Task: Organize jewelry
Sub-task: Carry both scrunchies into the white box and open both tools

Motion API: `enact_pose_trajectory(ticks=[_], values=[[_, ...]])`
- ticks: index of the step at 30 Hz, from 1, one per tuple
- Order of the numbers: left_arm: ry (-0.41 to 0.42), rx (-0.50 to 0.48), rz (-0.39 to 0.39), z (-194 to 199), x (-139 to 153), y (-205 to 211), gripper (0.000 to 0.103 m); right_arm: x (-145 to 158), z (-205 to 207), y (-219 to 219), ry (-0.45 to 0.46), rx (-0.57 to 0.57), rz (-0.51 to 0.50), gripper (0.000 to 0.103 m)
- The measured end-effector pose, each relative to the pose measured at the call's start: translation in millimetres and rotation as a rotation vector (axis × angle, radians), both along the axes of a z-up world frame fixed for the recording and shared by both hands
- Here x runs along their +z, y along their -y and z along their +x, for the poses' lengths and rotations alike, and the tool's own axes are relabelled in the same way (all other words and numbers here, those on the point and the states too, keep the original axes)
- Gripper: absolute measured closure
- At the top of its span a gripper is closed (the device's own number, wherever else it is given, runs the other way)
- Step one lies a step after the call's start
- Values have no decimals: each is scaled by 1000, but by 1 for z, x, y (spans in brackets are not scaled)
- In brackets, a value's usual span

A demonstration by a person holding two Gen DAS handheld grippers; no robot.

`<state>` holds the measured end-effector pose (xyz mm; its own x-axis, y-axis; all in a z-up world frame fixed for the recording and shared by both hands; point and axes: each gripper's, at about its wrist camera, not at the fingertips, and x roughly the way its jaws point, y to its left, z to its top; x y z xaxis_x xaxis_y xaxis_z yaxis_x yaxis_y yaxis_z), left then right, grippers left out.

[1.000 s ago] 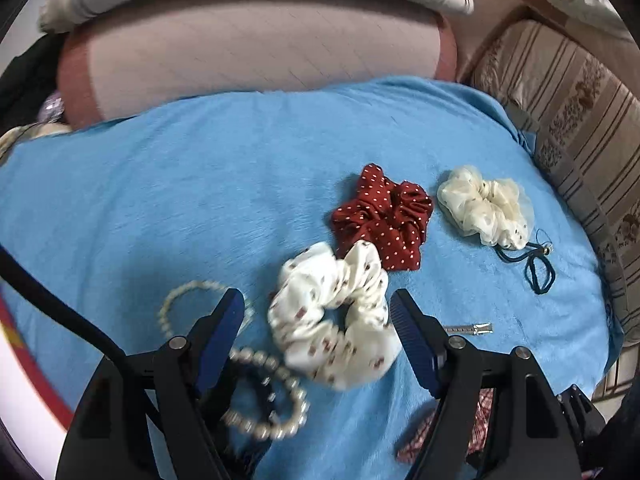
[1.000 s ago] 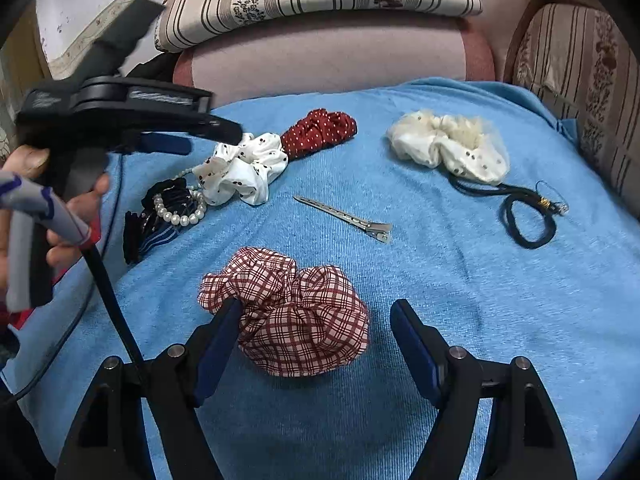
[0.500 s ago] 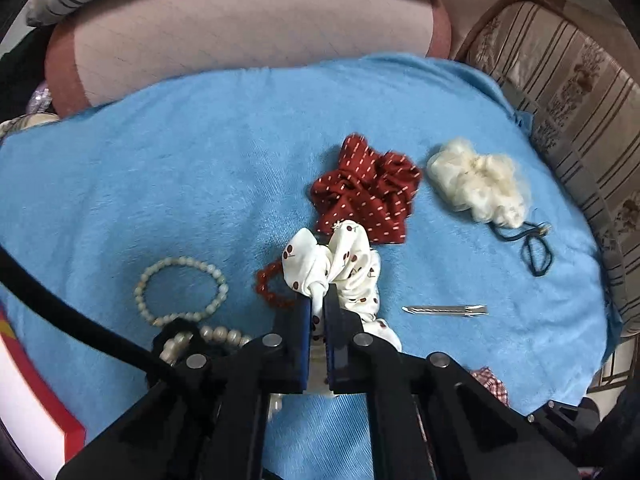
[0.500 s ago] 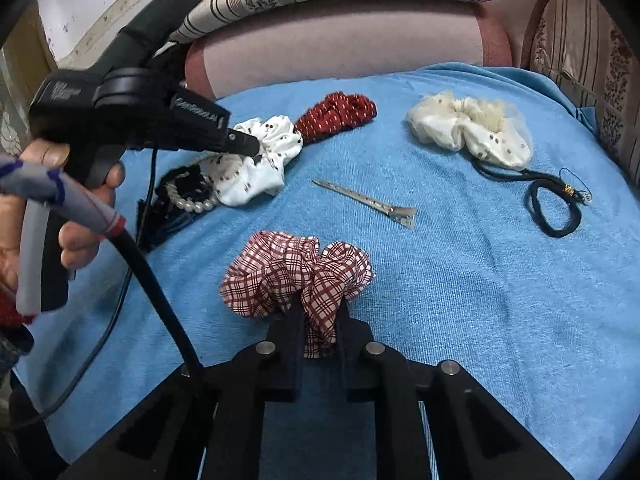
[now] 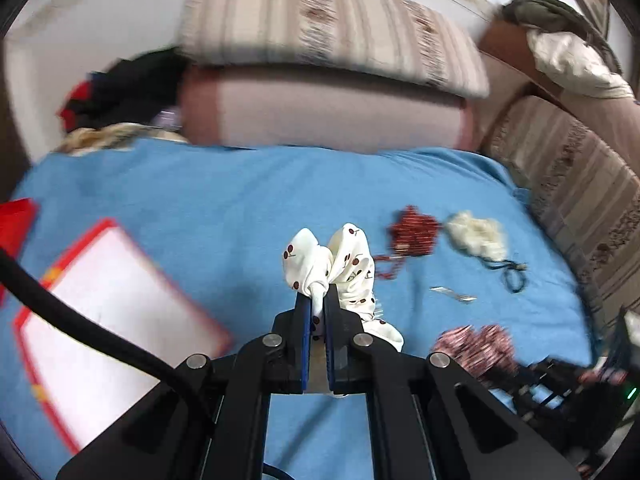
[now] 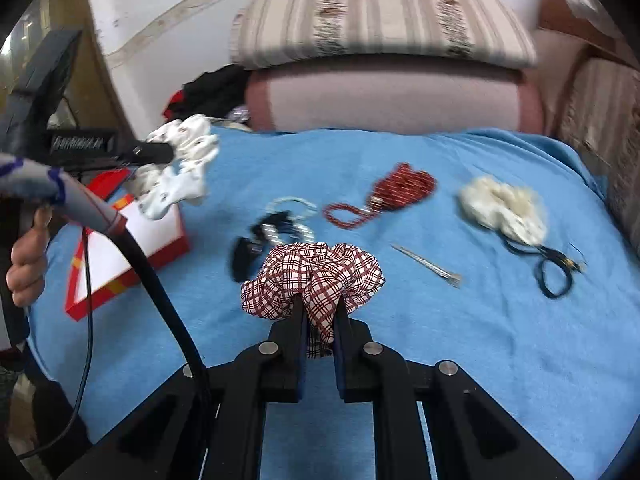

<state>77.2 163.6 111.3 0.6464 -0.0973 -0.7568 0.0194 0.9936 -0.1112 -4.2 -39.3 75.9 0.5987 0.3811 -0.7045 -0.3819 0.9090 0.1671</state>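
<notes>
From my left wrist camera, my left claw [image 5: 316,300] pinches the white cherry-print scrunchie [image 5: 344,264] above the blue blanket [image 5: 200,208]; a red-rimmed white box [image 5: 100,320] lies left, a hair clip [image 5: 454,294] right.

From my right wrist camera, my right claw [image 6: 320,312] pinches the red plaid scrunchie [image 6: 316,272]; a black hair tie [image 6: 554,276], cream scrunchie [image 6: 504,208] and red bead bracelet [image 6: 346,216] lie beyond.
</notes>
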Motion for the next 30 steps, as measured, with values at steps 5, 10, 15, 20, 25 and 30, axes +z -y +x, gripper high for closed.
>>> enact_pose_trajectory(ticks=[5,10,15,20,25,30], values=[[-13,148,31,-27,-3,-78,98,8,16,-56,-10,94,18,92],[-34,276,18,-33,-16,-145,98,4,44,-132,-52,184,57,92],[-63,370,-1,-30,-35,-200,98,-7,69,-210,-89,260,69,91],[-82,433,-4,-19,-50,-245,97,-29,107,-276,-115,313,42,91],[-97,466,17,-2,-63,-278,97,-47,137,-325,-117,332,0,91],[-119,503,18,8,-78,-300,95,-63,161,-349,-134,324,-35,89]])
